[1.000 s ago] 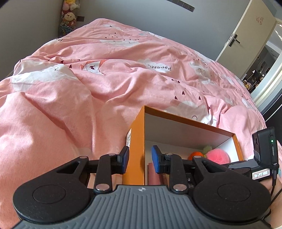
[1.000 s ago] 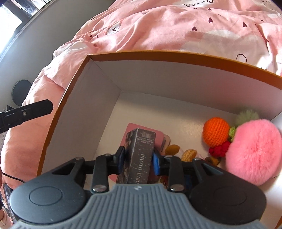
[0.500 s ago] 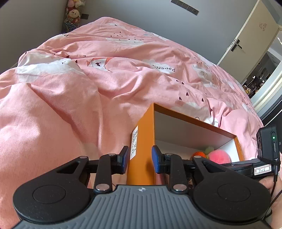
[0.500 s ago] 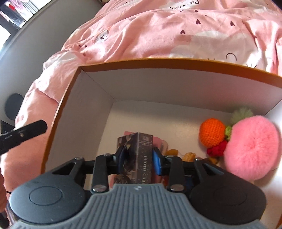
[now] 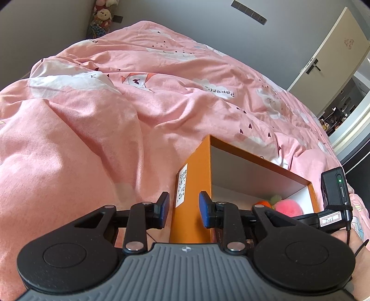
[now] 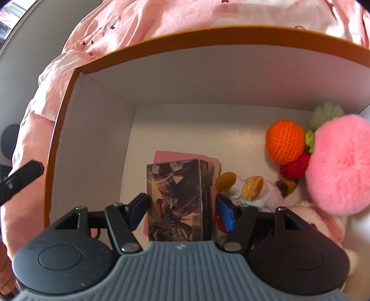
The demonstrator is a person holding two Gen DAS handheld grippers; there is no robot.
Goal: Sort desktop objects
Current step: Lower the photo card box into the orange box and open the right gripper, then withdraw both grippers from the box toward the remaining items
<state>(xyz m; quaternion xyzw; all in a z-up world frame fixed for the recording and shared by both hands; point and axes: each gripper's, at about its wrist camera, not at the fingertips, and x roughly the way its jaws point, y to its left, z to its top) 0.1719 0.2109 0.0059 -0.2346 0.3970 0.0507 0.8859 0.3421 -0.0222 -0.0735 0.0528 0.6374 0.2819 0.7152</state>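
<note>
An orange cardboard box (image 5: 193,180) with white inner walls (image 6: 161,92) stands open on the bed. My right gripper (image 6: 182,208) reaches down into it and its jaws are opening. A dark photo-card box (image 6: 175,192) lies between them on a pink sheet (image 6: 166,155), face up, with both pads drawn off its sides. My left gripper (image 5: 183,209) straddles the box's near left corner with a gap at each pad. Inside lie a crocheted orange (image 6: 284,141), a pink pompom (image 6: 340,164) and a small plush toy (image 6: 252,187).
A rumpled pink quilt (image 5: 115,111) covers the bed all round the box. Soft toys (image 5: 101,16) stand in the far corner and a door (image 5: 323,53) is at the right. The right gripper's camera housing (image 5: 334,189) shows beside the box.
The right jaws have spread and the card box has dropped flat, its picture face now up. The left gripper has slid along the box's left wall, its jaws unchanged.
</note>
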